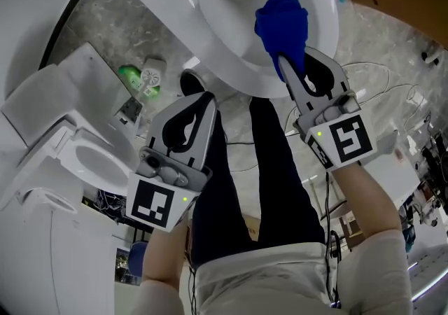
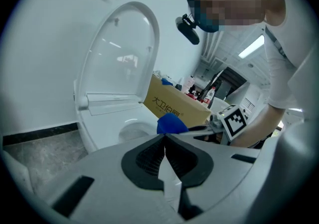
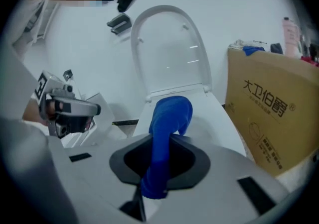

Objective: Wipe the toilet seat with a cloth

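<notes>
- Underfoot, a grey marbled floor (image 1: 119, 19) carries a white toilet (image 1: 234, 79); a second toilet (image 1: 77, 159) stands near it at the left of the head view, and cables (image 1: 381, 89) trail at the right
- Behind the bowl the lid (image 3: 169, 49) stands raised against a white wall, and a cardboard box (image 3: 271, 103) sits just beside the toilet
- Right gripper (image 1: 287, 61): jaws clamped on a blue cloth (image 1: 281, 23), which runs up between them; its bunched end lies on the seat (image 1: 320, 5), on the right side in the head view
- Left gripper (image 1: 208, 96): jaws pressed together with nothing between them, held short of the bowl, above the person's dark trouser leg (image 1: 276, 166)
</notes>
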Tool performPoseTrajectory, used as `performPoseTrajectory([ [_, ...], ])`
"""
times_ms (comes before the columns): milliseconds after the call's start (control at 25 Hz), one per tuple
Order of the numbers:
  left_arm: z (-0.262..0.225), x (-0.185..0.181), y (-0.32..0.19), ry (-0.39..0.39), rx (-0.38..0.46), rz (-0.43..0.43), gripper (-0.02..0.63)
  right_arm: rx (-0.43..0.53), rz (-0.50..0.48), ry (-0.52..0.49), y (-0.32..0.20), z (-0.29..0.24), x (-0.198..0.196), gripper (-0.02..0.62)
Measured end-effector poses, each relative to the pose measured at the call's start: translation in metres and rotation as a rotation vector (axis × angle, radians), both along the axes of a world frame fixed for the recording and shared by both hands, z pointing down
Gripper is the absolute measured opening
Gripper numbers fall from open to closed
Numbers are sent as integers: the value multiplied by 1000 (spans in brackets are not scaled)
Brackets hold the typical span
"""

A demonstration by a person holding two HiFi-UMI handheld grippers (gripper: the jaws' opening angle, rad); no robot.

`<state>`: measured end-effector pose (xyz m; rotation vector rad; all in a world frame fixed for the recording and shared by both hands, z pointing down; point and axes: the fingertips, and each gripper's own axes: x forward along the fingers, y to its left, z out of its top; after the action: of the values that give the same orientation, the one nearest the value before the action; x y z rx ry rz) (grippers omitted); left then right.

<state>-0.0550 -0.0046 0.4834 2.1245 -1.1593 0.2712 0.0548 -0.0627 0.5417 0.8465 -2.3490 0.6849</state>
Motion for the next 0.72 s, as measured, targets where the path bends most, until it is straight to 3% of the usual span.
performPoseTrajectory([
  [160,-4,-2,-3,-2,38,-18,9,74,-23,8,19,-14,3,54],
  [400,-25,-6,0,27,34,-39,9,12,28,-40,36,-40,4,54],
  [720,-119,-26,-13,-37,129,-55,9,113,77,-88,28,-148,1,54],
])
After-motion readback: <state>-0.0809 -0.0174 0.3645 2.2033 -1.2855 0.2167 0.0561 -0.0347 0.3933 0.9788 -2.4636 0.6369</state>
